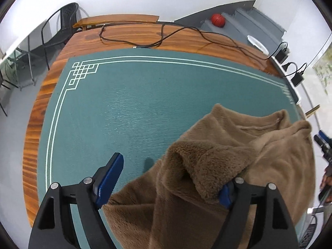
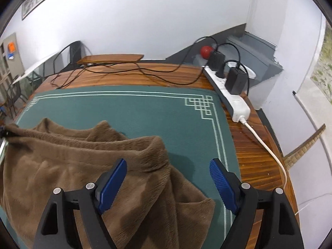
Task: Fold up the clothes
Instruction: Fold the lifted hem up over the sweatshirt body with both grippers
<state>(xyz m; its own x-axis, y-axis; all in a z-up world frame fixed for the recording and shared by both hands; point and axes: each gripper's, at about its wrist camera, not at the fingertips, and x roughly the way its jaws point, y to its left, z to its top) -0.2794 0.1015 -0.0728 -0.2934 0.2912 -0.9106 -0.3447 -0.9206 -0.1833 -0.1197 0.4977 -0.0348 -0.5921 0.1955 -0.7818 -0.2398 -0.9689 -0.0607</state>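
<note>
Mat (image 1: 124, 108) far half free; power strip (image 2: 232, 95), cables (image 1: 186, 33) crowd table edge.

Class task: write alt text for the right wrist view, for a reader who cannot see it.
A brown fleece garment lies bunched on a green mat, under the open right gripper. Beyond, on the wooden table, sits a white power strip with black adapters plugged in.

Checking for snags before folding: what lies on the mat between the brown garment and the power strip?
Nothing: in the right wrist view only bare green mat separates the brown garment from the power strip.
</note>
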